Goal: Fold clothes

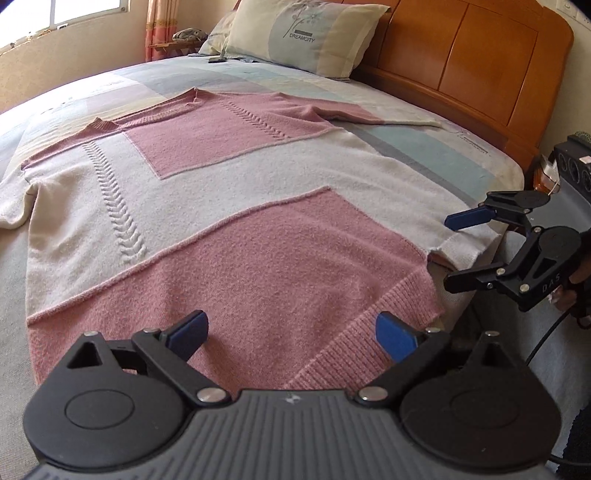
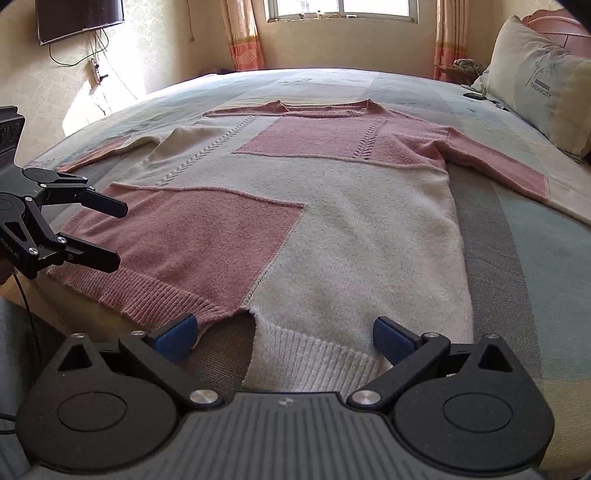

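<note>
A pink and cream knit sweater (image 1: 258, 192) lies flat, front up, on the bed, with both sleeves spread out and its ribbed hem nearest me. My left gripper (image 1: 291, 332) is open and hovers over the pink corner of the hem, holding nothing. In the right wrist view the sweater (image 2: 332, 221) fills the middle. There my right gripper (image 2: 284, 334) is open over the cream part of the hem, beside the small side slit. Each gripper also shows in the other's view: the right gripper (image 1: 452, 253) at the bed's edge, the left gripper (image 2: 114, 233) by the pink hem.
The bed sheet (image 1: 436, 147) is pastel patchwork. A pillow (image 1: 306, 33) leans on the wooden headboard (image 1: 480, 66). A black box (image 1: 576, 166) stands beside the bed. Across the room are a window (image 2: 340, 7) and a wall television (image 2: 77, 18). A gloved hand (image 1: 580, 295) holds the right gripper.
</note>
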The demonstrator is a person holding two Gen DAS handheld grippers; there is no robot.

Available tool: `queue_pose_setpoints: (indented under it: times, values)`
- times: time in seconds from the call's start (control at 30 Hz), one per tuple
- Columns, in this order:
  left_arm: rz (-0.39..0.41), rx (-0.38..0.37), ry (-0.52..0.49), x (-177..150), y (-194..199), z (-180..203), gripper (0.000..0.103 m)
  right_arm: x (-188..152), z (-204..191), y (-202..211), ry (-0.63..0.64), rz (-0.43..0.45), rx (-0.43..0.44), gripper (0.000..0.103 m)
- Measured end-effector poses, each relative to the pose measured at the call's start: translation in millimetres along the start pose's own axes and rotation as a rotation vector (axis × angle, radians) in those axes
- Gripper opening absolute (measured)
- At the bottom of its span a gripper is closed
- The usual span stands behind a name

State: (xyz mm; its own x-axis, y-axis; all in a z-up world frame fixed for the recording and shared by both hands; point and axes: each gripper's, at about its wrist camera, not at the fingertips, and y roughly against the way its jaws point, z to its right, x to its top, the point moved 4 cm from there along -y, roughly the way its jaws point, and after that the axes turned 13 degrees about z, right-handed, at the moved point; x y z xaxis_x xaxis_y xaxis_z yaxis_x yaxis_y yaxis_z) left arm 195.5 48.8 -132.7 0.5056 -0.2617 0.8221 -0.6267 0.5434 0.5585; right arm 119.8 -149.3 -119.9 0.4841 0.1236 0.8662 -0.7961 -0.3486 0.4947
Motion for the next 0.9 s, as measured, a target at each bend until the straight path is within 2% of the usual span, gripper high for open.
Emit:
queue_pose_setpoints:
  times: [0.1,0.23,0.3,0.43,0.57,0.67,0.73,0.9]
  values:
    - [0.037,0.011,-0.025,-12.0,10.6,2.6,0.098,-10.3,-1.2,-0.7,-0.01,-0.003,-0.024,0.103]
    - [0.008,0.006,0.023,-2.0,15.3,-0.9,0.098,-16.3,0.5,3.3,-0.023,0.032,-0.057,0.103]
    - [0.018,0.023,0.007,13.4,10.7,-3.2,0.098,-16.0,-0.5,1.3,-0.028,0.036,-0.078,0.103]
    - [0.063,0.069,-0.011,53.8,-10.4,-11.0,0.098,-19.1,-8.4,-2.2,0.04,0.027,-0.108,0.103]
    - [0.052,0.116,0.089,89.1,-57.6,-35.1,0.099,-19.1,-8.1,-1.9,0.047,0.019,-0.109,0.103]
    - [0.024,0.153,0.166,92.1,-88.3,-53.0,0.099,-18.3,-8.8,-2.9,0.049,0.006,-0.116,0.103]
    - [-0.005,0.18,0.175,82.5,-101.5,-58.2,0.099,-17.9,-8.8,-2.9,0.049,0.002,-0.115,0.103]
    - [0.022,0.2,0.06,71.4,-103.6,-47.8,0.1,-17.8,-9.1,-2.9,0.054,-0.003,-0.116,0.103]
